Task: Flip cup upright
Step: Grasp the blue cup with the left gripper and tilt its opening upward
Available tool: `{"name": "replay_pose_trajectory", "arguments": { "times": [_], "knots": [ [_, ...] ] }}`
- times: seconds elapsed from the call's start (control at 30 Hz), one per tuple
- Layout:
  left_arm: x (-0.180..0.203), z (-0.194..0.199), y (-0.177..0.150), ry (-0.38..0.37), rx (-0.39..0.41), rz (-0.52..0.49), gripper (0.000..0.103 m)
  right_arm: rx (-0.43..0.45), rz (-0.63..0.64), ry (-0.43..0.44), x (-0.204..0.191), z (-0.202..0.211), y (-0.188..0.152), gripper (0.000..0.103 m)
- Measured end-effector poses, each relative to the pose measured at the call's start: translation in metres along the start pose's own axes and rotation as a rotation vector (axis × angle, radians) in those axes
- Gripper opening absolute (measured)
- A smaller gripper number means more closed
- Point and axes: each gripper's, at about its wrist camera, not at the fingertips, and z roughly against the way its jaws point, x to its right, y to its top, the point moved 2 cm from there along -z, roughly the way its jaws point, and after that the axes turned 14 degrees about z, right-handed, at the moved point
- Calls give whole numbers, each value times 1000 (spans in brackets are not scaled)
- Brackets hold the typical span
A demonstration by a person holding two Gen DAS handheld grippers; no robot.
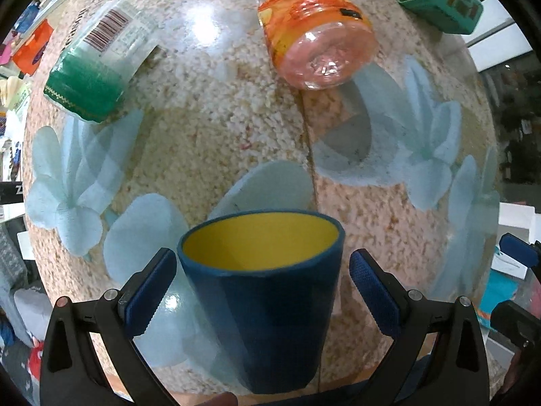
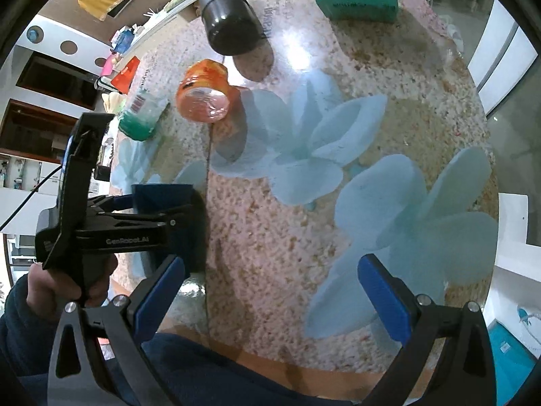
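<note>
A dark blue cup with a yellow inside stands upright, mouth up, on the glass table near its front edge. My left gripper is open, its blue pads on either side of the cup with gaps on both sides, not touching it. In the right wrist view the cup shows partly behind the left gripper's black body at the left. My right gripper is open and empty, to the right of the cup, over the table.
An orange bottle and a clear bottle with green liquid stand on the glass table. A teal box and a black cylinder stand at the far side. The table's front edge lies just below the cup.
</note>
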Motion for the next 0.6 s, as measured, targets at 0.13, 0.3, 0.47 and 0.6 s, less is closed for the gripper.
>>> {"name": "replay_pose_trajectory", "arguments": {
  "times": [0.13, 0.3, 0.47, 0.6],
  "knots": [
    [-1, -5, 4, 24, -10, 8, 102, -6, 1, 7, 7, -2, 3, 103],
    [-12, -10, -3, -2, -26, 57, 86, -11, 7, 11, 12, -1, 6, 103],
    [-20, -14, -9, -28, -27, 95, 76, -9, 13, 11, 13, 1, 9, 103],
    [-28, -7, -19, -64, 14, 106, 76, -7, 15, 12, 13, 1, 8, 103]
  ]
}}
